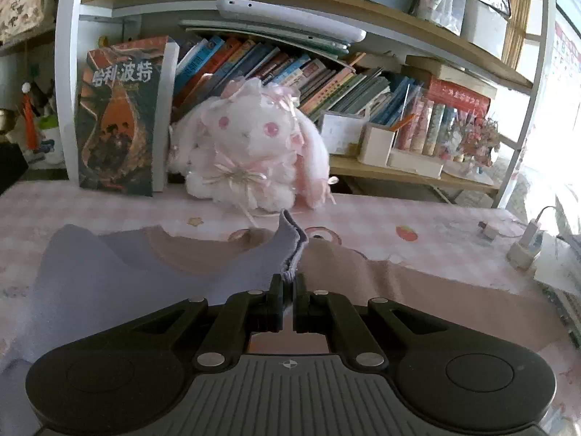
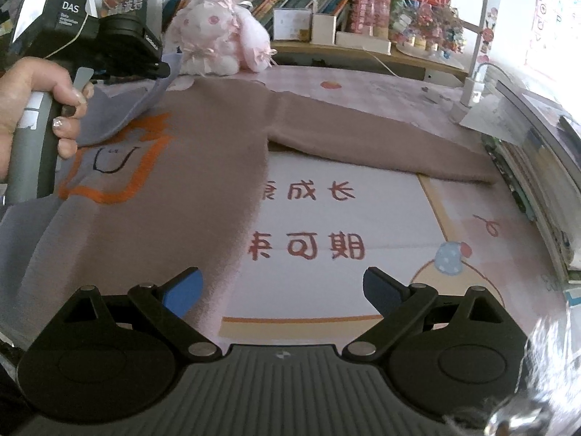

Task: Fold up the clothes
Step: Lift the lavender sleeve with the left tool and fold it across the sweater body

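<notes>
Left wrist view: left gripper [image 1: 289, 287] clenched on lavender sleeve [image 1: 290, 250], lifted above brown sweater [image 2: 203, 167] spread flat on pink tablecloth [image 2: 399, 87]. Right wrist view: right gripper [image 2: 282, 283] released, fingers wide apart, hovering over sweater's right edge and printed mat [image 2: 326, 218]. Other sleeve [image 2: 381, 134] stretched out rightward. Plush bunny [image 1: 254, 145] just behind, against bookshelf [image 1: 363, 83].

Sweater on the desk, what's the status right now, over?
Left gripper shut on the lilac sleeve, lifted over the brown sweater. Right gripper open, holding nothing. Other sleeve lies flat, unfolded. Plush bunny beyond the collar, clear.
</notes>
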